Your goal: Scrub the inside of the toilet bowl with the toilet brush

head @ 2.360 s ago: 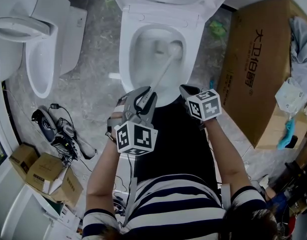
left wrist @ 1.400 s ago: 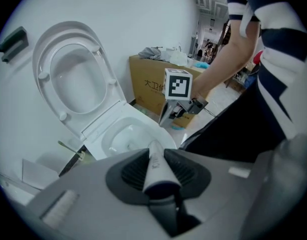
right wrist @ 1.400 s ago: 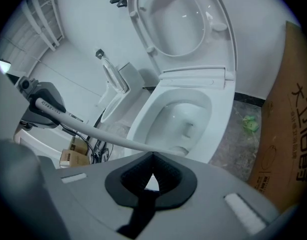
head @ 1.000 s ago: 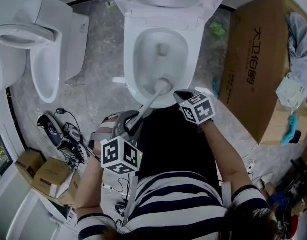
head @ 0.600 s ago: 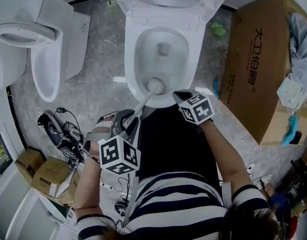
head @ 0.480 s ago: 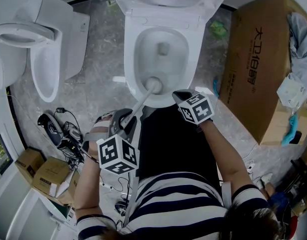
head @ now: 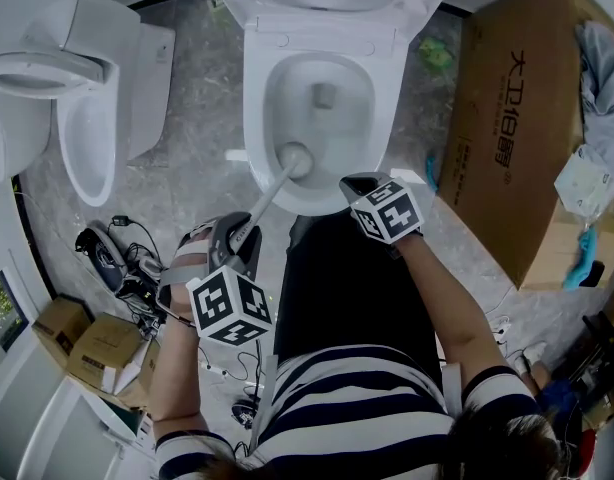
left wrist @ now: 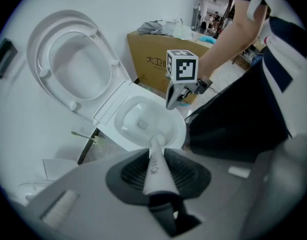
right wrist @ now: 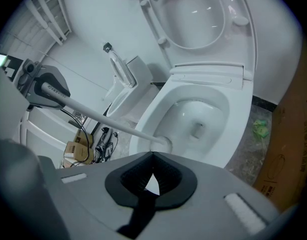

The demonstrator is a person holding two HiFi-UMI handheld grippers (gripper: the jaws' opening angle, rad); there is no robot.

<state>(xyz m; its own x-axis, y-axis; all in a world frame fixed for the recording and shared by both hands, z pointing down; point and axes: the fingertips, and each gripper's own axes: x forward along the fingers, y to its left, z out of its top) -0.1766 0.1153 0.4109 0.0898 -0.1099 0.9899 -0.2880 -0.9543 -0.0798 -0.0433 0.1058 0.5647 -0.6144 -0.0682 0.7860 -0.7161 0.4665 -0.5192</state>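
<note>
Now — left gripper [head: 239, 236] clamped on brush [head: 295, 158] handle; shaft runs far and right from it, head on near-left wall of bowl [head: 380, 128] — right gripper [head: 359, 185] empty, jaws together, by near rim.

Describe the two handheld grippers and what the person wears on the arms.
The left gripper and the right gripper look alike. Each has a grey body with two jaws lined by dark ribbed pads, and each carries a white cube printed with black square markers. The person wears a short-sleeved top with black and white stripes, so the forearms are bare.
</note>
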